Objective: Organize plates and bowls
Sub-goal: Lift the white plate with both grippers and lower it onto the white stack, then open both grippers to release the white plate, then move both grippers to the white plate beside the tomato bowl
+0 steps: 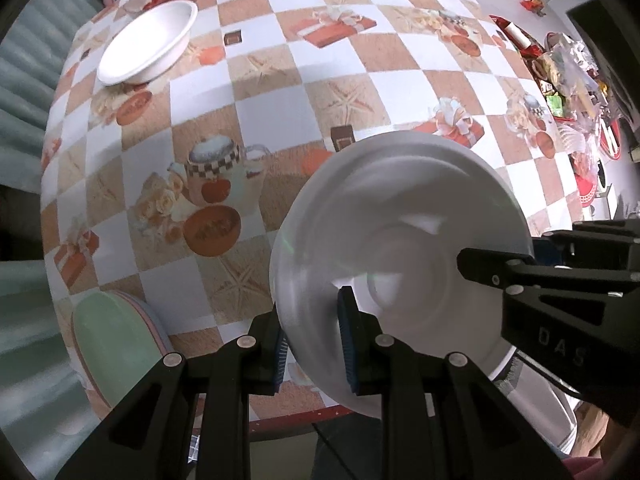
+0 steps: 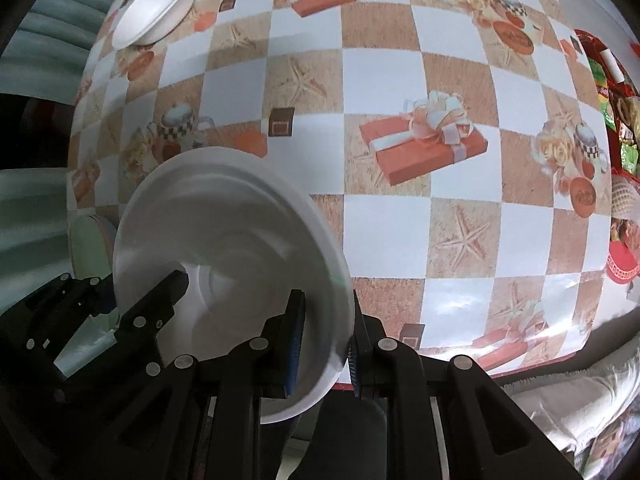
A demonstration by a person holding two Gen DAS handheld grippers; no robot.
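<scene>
Plates and bowls sit on a big checkered tablecloth (image 1: 280, 40) w/ gift-box and starfish prints. White plate (image 1: 400, 208) is held tilted above the near table edge, gripped from both sides: left gripper (image 1: 312, 344) clamped on its near-left rim, right gripper (image 2: 324, 344) clamped on the opposite rim. Green plate (image 1: 108, 332) lies at the near-left corner. White bowl (image 1: 148, 40) rests far left, well apart from the held plate. Red clutter (image 1: 580, 92) along the right edge.
</scene>
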